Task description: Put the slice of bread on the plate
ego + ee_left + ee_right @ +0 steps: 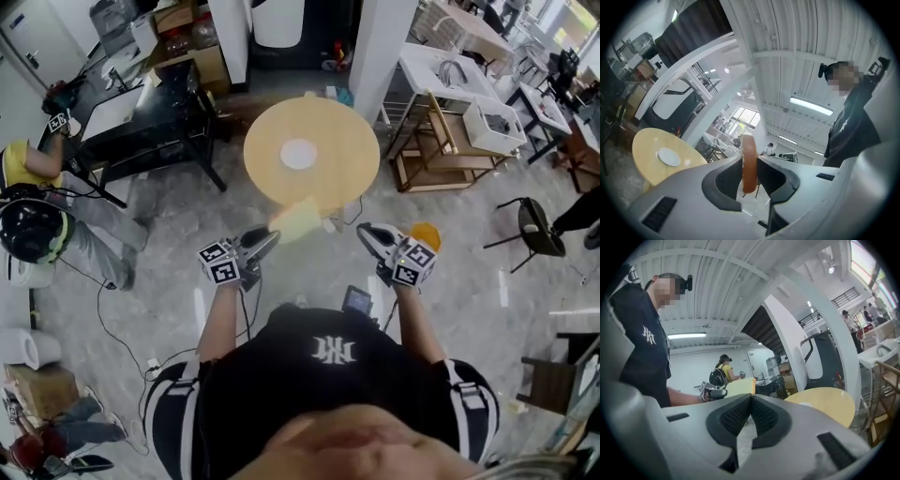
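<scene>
Left gripper point(264, 244): it is holding the slice of bread point(296, 221) out in front of the person's black shirt point(328, 375). The jaws are standing partly apart and the pads are pressing on the two flat faces of the slice. In the left gripper view the slice of bread point(749, 164) is standing upright and edge-on, its brown crust facing the camera and its top poking up past the jaw tips.

Right gripper point(366, 232): its jaws are closed together with nothing between them. In the right gripper view the dark pads point(736, 418) are meeting along one line. The right gripper is hanging level beside the left one, the two well apart.

Slice of bread: it is hanging in the air above the grey floor point(187, 225), near the closest edge of the round yellow desk point(352, 159). In the head view its far corner is overlapping the desk's rim. The right gripper view is showing the pale face of the slice point(740, 386) sticking out of the left gripper.

Plate point(298, 154): small and white, it is sitting near the middle of the desk, well apart from the slice. It is also showing in the left gripper view point(669, 157).

Surroundings: another person in a yellow top point(23, 169) is standing at the left, and a dark chair point(539, 225) is standing at the right.
</scene>
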